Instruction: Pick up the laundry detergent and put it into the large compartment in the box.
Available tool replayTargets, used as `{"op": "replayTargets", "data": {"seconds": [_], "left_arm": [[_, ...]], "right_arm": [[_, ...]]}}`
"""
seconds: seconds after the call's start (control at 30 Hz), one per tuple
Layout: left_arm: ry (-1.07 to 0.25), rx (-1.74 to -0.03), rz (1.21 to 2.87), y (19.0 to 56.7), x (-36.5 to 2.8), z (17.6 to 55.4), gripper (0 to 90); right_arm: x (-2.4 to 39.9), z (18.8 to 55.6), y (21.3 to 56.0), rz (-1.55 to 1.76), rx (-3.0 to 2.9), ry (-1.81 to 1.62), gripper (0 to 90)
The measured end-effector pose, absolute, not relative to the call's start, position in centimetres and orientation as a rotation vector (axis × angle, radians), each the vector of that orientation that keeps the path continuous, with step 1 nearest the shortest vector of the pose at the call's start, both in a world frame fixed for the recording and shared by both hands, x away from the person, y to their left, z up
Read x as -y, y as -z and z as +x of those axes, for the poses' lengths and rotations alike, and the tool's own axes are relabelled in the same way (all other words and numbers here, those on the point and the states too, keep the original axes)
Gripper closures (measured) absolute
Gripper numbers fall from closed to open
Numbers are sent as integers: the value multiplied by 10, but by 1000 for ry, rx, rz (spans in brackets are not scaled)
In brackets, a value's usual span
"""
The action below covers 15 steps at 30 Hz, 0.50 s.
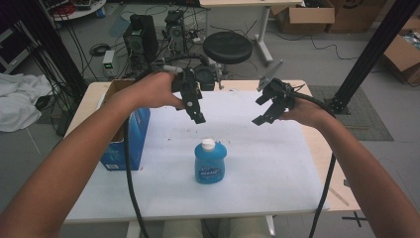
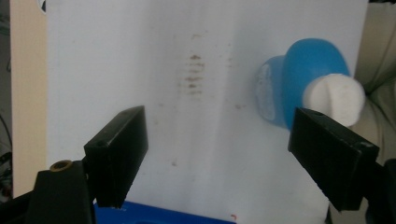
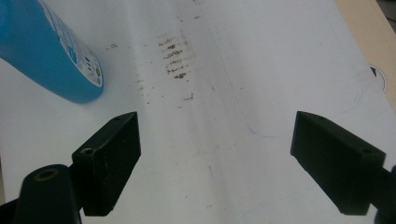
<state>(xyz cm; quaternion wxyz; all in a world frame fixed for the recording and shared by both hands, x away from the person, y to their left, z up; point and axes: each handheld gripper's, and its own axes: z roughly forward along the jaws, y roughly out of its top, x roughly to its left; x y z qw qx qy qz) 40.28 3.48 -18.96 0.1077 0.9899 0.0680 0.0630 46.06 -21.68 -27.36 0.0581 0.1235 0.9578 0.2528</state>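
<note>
Surface: white sheet (image 1: pixel 277 163) on wooden table | Object: blue bottle (image 1: pixel 210 163) upright, white-capped, mid-sheet | left gripper (image 1: pixel 197 115) jaws apart, empty, held above and beyond bottle, judged nearer | right gripper (image 1: pixel 263 117) jaws apart, empty, farther off.

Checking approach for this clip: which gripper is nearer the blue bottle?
Left. The left gripper hovers open just behind the blue bottle; the right gripper, also open, hovers farther off to its right.
</note>
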Motion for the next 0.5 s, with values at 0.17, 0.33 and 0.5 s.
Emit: {"op": "replayTargets", "data": {"seconds": [0.17,0.33,0.5], "left_arm": [[-141,-151,2916,191,-28,388,201],[-141,-120,2922,195,-22,377,200],[-136,-110,2915,198,-18,369,200]], "right_arm": [[216,459,273,366,-2907,-765,158],[216,459,273,367,-2905,-770,158],[215,457,273,352,-2899,-766,159]]}}
